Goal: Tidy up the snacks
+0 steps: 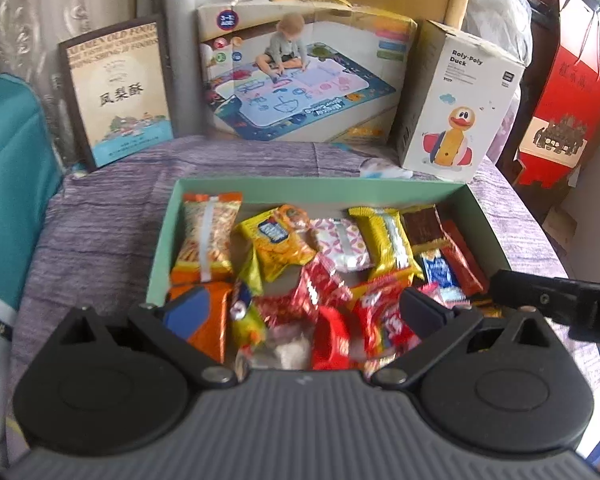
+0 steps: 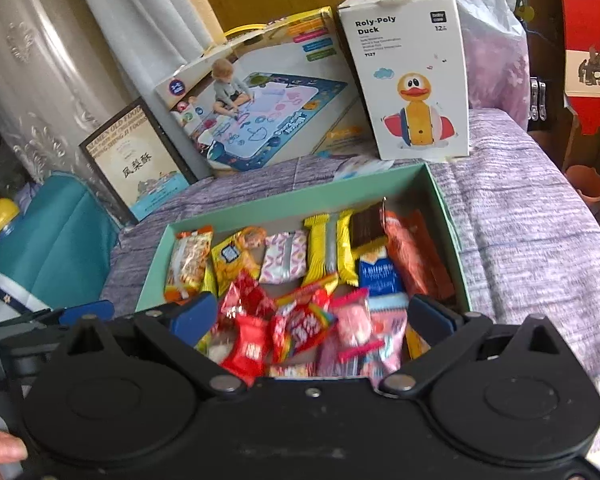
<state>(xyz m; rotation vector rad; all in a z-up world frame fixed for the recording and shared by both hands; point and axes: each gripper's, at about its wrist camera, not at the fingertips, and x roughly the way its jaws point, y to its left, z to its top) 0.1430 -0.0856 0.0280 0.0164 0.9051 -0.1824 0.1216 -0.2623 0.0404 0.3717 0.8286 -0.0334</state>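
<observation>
A green box [image 1: 320, 186] [image 2: 440, 192] on the purple cloth holds many wrapped snacks. Along its far side lie an orange-and-white pack [image 1: 206, 236], yellow packs [image 1: 276, 240], a pink-patterned pack [image 1: 342, 242], a long yellow bar [image 1: 388, 240] and a brown bar [image 1: 422, 226]. Red candy packs [image 1: 324, 292] [image 2: 252, 340] are heaped at the near side. My left gripper [image 1: 300, 308] is open and empty above the near heap. My right gripper [image 2: 312, 312] is open and empty above the red and pink packs [image 2: 352, 320]; it also shows in the left wrist view [image 1: 556, 300].
Behind the box stand a pineapple-cake box [image 1: 120, 92], a doodle-mat box [image 1: 300, 76] and a Roly-Poly Duck box [image 1: 456, 104] [image 2: 412, 72]. A teal bag [image 1: 12, 176] is at the left, a red carton [image 1: 568, 92] at the right. The table edge curves away at right [image 2: 580, 240].
</observation>
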